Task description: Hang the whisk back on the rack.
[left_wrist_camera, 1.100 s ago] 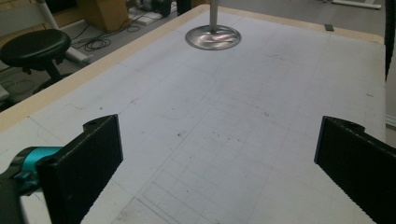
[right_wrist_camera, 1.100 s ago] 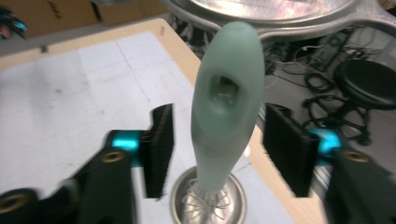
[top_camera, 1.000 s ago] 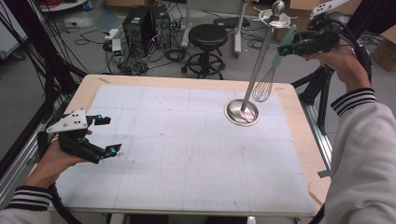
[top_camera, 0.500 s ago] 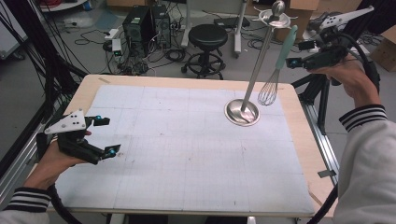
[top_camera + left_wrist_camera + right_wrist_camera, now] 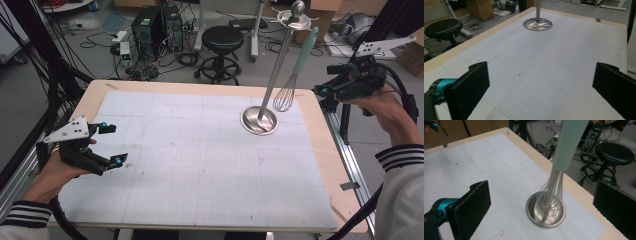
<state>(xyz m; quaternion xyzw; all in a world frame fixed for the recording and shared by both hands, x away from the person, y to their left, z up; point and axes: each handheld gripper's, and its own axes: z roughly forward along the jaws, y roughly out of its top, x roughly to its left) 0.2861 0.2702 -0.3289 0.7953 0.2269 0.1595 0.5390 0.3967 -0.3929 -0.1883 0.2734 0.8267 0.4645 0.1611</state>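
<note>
The stand is polished metal, its round base mirror-glossy. Beside it, the whisk has thin shiny wire loops and a matt, smooth pale-green handle. Under the stand, the tabletop is pale wood, covered by matt gridded paper.

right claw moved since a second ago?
Yes. The right claw let go of the whisk and drew back, right and down, away from the stand; jaws open.

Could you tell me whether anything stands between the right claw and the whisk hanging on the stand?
Nothing visible does. The right claw is open, and the whisk hangs between its jaws in its own view, untouched, over the stand's base.
</note>
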